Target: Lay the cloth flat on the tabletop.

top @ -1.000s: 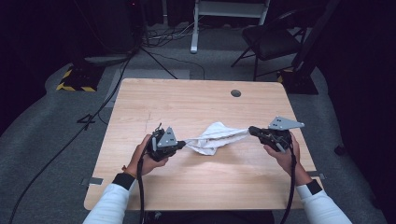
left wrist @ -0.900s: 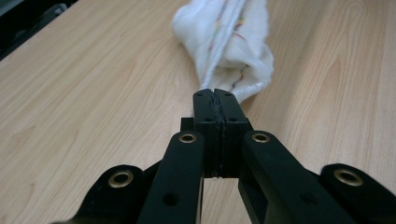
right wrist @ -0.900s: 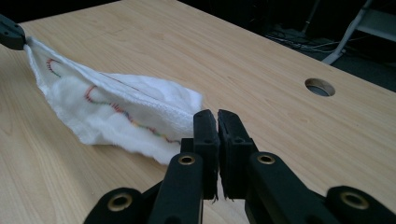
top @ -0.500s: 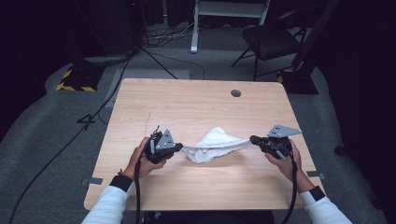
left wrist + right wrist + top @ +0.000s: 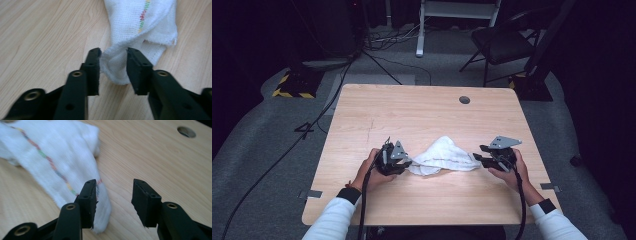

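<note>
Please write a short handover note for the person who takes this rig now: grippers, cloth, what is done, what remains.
Left gripper: jaws have just been opening, the cloth's end sits loosely between them.
Right gripper: jaws have just been opening, the other end lies by one jaw, not pinched.
White cloth: bunched on the wooden table, between the grippers.
Done: cloth lowered and released.
Left: probably spread or fold it.

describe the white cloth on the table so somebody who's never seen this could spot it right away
On the light wooden table, look at the near half, between the person's two hands. The white cloth lies there in a rumpled heap. What sets it apart is its gauzy weave and the thin multicoloured stitched line along one edge.
</note>
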A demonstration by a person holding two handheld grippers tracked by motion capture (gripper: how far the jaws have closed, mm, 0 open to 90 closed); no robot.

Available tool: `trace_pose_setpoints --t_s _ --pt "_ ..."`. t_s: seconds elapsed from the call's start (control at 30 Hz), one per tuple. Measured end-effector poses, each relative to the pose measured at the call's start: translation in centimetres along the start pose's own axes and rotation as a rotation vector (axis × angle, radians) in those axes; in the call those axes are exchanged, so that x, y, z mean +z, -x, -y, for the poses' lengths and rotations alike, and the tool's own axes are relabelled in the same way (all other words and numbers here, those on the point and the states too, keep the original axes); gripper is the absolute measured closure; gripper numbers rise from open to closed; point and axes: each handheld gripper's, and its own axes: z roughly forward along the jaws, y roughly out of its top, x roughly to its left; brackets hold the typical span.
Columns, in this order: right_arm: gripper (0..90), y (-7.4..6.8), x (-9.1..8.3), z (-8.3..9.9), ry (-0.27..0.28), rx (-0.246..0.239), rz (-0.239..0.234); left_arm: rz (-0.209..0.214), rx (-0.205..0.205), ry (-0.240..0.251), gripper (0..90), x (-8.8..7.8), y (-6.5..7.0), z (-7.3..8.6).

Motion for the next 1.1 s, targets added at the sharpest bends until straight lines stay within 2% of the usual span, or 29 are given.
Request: trace_pose_setpoints --t_s 0.1,0.13,0.17,0.2,0.23,0.27,0.33,0.43,0.57,0.63,0.73,0.77,0.83,0.87,0.9,0.97,1.1 --pt "53.9 -1.1 -0.2 -0.5 0.021 -0.041 -0.058 0.016 -0.02 -0.015 55.0 0.5 -0.1 0.1" --pt "53.2 -1.5 -0.1 -0.5 0.02 -0.053 -0.091 0.013 -0.026 -0.031 51.6 0.6 -0.2 0.2" --pt "51.0 -2.1 0.4 -0.6 -0.008 -0.095 -0.129 0.014 -0.024 -0.049 49.3 0.8 -0.3 0.3" --pt "51.0 -2.1 0.4 -0.6 -0.008 -0.095 -0.129 0.015 -0.023 -0.064 49.3 0.9 -0.4 0.3" --pt "49.6 -2.4 0.6 -0.6 -0.016 -0.117 -0.146 0.021 -0.035 -0.067 48.4 1.0 -0.6 0.5" --pt "48.6 -2.6 0.8 -0.5 -0.029 -0.134 -0.165 0.032 -0.054 -0.055 48.9 1.0 -0.7 0.6" --pt "46.3 -2.6 1.2 -0.2 -0.056 -0.155 -0.171 0.041 -0.067 -0.055 52.8 1.0 -1.1 0.8" --pt "44.5 -1.9 1.6 0.4 -0.102 -0.16 -0.211 0.07 -0.08 -0.042 66.2 1.0 -1.4 1.0" --pt "47.6 -1.3 1.9 1.1 -0.134 -0.171 -0.205 0.046 -0.05 -0.048 81.0 1.0 -1.4 0.9" --pt "55.2 -1.3 2.0 1.2 -0.146 -0.174 -0.201 0.04 -0.044 -0.046 83.1 1.0 -1.5 0.9" --pt "70.3 -1.5 2.3 1.5 -0.173 -0.207 -0.185 0.031 -0.052 -0.043 83.8 0.8 -1.7 0.9" --pt "76.2 -1.6 2.3 1.5 -0.167 -0.206 -0.181 0.021 -0.048 -0.04 84.0 0.7 -1.7 0.9" --pt "82.0 -1.6 2.3 1.5 -0.165 -0.226 -0.161 0.013 -0.047 -0.021 84.2 0.4 -1.7 0.8" --pt "83.3 -1.5 2.1 1.4 -0.158 -0.228 -0.157 0.008 -0.038 -0.015 84.4 0.1 -1.7 0.7" --pt "84.4 -1.4 1.5 1.1 -0.128 -0.225 -0.144 0.01 -0.041 0.003 84.7 -0.2 -1.8 0.6" --pt "84.6 -1.3 1.1 0.9 -0.11 -0.22 -0.133 0.008 -0.045 0.052 84.7 -1.1 -1.8 0.3" --pt "84.7 -0.7 -1.2 -0.3 -0.003 -0.17 -0.143 0.007 -0.031 0.142 84.9 -3.4 -1.5 -0.6"
